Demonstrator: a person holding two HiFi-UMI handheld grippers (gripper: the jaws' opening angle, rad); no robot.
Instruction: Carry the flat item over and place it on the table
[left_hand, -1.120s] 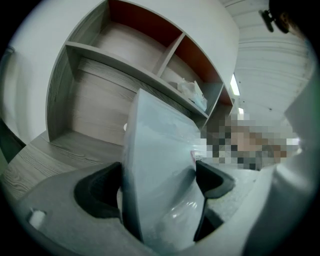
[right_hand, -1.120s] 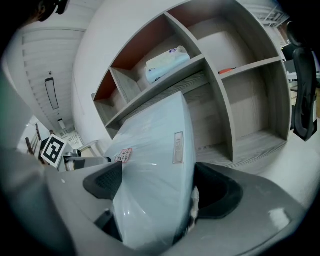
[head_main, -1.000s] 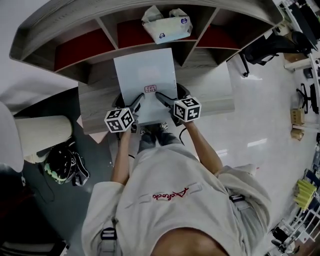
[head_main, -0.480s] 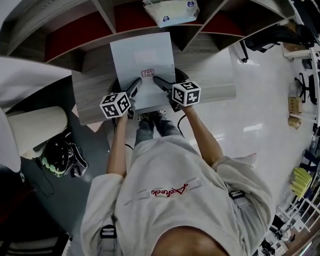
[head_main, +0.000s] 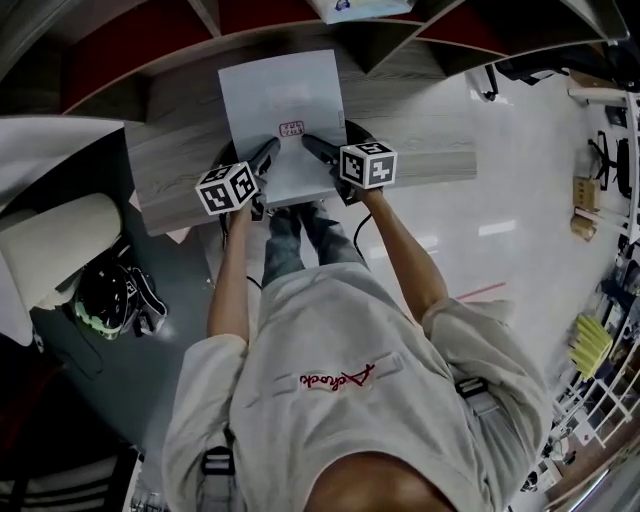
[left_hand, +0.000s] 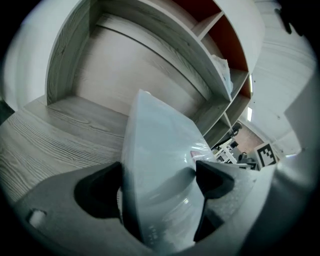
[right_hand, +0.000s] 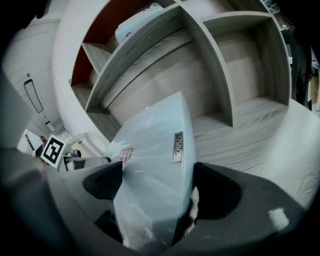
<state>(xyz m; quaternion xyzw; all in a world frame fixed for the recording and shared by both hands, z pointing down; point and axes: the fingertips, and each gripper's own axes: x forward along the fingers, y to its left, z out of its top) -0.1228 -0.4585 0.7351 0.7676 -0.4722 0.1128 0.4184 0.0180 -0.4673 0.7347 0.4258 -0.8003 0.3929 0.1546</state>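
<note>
Pale grey-blue, flat, rectangular pack in shiny clear wrap, that's the flat item, and it sits upper centre of the head view, lying out over the grey wood-grain table. Its near edge hangs past the table's front edge toward the person. Can't honestly tell whether the underside touches the tabletop. There's a small red-and-white label on top near the edge closest to the person.

Both grippers have hold of that near edge. The left gripper has its two dark jaws pressed on either side of the pack in its own view, so it's clamped on it. Same deal with the right gripper: jaws closed onto the pack, which fills the gap between them, with a little silvery sticker showing on the pack's edge. In the head view the two sit side by side just below the pack, each with its black-and-white marker cube, left one and right one.

Past the far edge of the pack, along the top of the frame, is a curved wood-grain shelf unit with red back panels. A white soft tissue pack lies in one of its compartments.

Lower half of the head view is the person's light grey shirt with red script. Glossy white floor to the right, a dark helmet-looking thing on the left.
</note>
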